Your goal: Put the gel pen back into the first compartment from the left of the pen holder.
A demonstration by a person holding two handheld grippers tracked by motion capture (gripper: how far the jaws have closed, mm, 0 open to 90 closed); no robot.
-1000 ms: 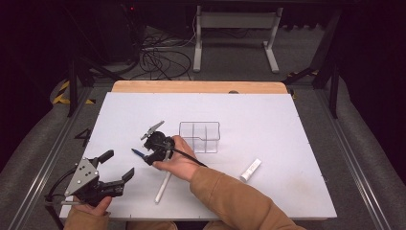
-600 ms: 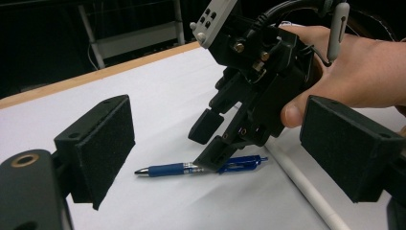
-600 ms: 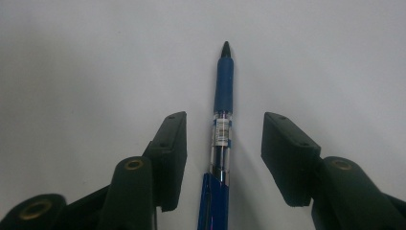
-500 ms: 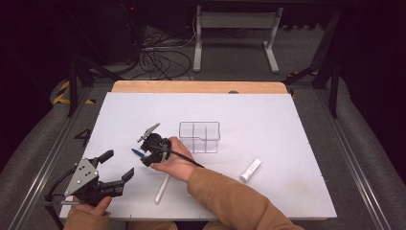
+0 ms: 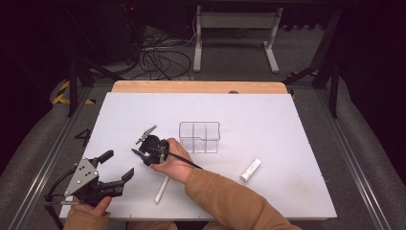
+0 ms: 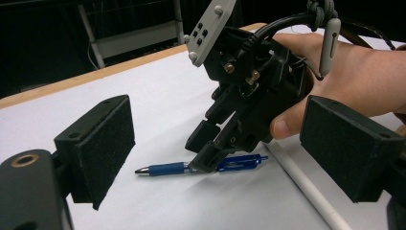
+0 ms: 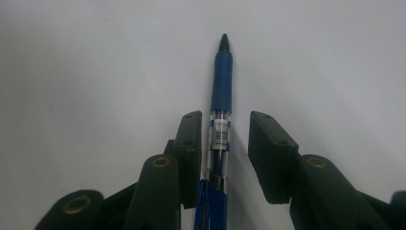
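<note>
the right gripper point(image 5: 143, 152) is lowered over a blue pen point(image 7: 221, 100) lying flat on the counter point(image 5: 287, 124), toward its left half, a little nearer the near edge than the far one. the jaws straddle the barrel lengthwise and have just been closing; a gap is still seen on one side, so the pen is not yet clamped. the left gripper point(image 5: 115, 165) is held with its jaws open and empty near the near left corner, apparently kept clear of the work. counted: one blue pen, one clear compartment box point(image 5: 199, 136), one long white stick point(image 5: 162, 190), one short white tube point(image 5: 251, 169).
</note>
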